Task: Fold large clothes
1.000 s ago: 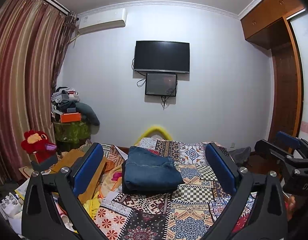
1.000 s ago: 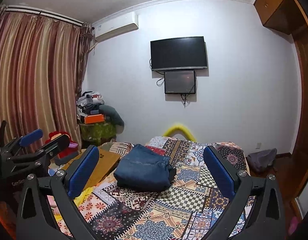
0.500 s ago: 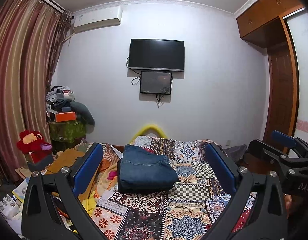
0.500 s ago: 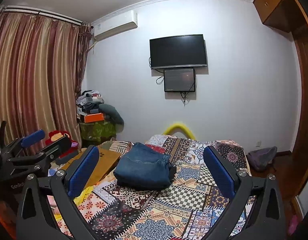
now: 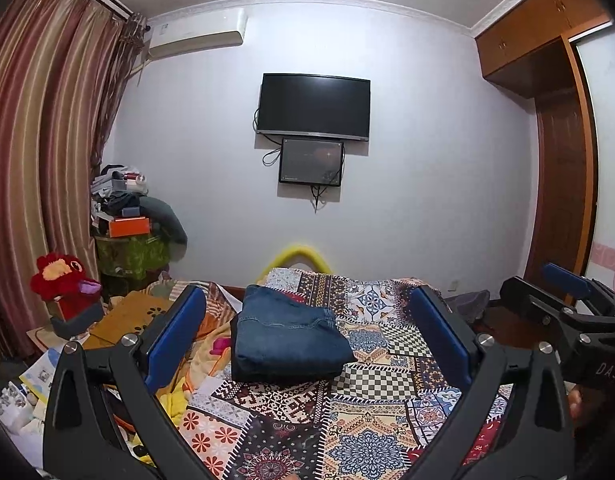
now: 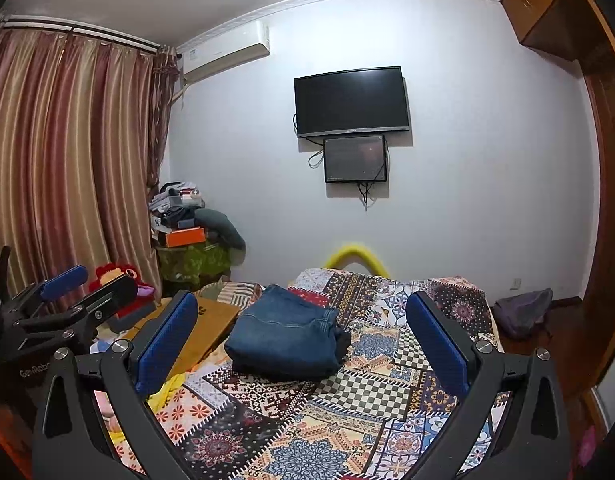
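Observation:
A pair of blue jeans [image 5: 285,334] lies folded into a compact rectangle on the patchwork bed cover [image 5: 371,400]; it also shows in the right wrist view [image 6: 285,338]. My left gripper [image 5: 307,312] is open and empty, held above the near part of the bed, well short of the jeans. My right gripper [image 6: 301,312] is open and empty too, at a similar distance. Each gripper shows at the edge of the other's view: the right one [image 5: 563,300] and the left one [image 6: 63,296].
A wooden board [image 6: 203,328], yellow cloth and loose clutter lie left of the bed. A red plush toy [image 5: 63,280] and a stacked green cabinet [image 5: 127,252] stand by the curtain. A TV [image 5: 313,106] hangs on the far wall. A wardrobe [image 5: 563,200] stands right.
Both grippers have drifted slightly, so the room shifts a little in both views. The jeans have not moved. Both grippers stay open.

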A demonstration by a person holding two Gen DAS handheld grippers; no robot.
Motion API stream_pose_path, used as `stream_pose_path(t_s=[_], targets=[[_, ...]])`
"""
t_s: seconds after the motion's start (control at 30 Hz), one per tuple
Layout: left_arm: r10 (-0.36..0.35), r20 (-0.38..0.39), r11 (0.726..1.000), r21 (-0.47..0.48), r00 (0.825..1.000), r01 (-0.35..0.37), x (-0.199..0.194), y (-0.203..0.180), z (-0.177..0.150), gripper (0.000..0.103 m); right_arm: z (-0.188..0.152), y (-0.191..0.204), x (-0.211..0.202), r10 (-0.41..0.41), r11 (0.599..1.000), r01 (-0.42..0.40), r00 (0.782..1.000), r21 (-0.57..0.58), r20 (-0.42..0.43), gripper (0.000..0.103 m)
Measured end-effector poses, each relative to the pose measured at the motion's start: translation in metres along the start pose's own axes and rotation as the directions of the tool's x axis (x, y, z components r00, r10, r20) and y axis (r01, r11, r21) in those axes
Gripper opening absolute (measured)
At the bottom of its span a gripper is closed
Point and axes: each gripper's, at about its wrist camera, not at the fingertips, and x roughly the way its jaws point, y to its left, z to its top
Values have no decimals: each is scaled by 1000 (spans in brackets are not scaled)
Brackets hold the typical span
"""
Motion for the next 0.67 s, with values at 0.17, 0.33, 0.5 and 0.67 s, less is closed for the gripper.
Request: stream_pose_path(t_s=[0.17, 0.33, 0.5, 0.67], targets=[[-6, -3, 1000, 4, 1000, 6, 0, -1, -1, 103, 0, 0, 0, 0, 1000, 0, 1000, 0, -2, 103], [-10, -6, 1000, 9, 1000, 10, 1, -1, -1, 103, 0, 0, 0, -1, 1000, 1, 1000, 1, -3, 103], [-13, -9, 1000, 7, 1000, 13, 1, 0, -2, 103, -1, 1, 2, -3, 1000, 3, 1000, 0, -7, 103], [-14, -17, 1000, -17, 1000, 14, 3, 6, -3, 103, -2, 3, 5, -3, 1000, 3, 1000, 2, -15, 103]])
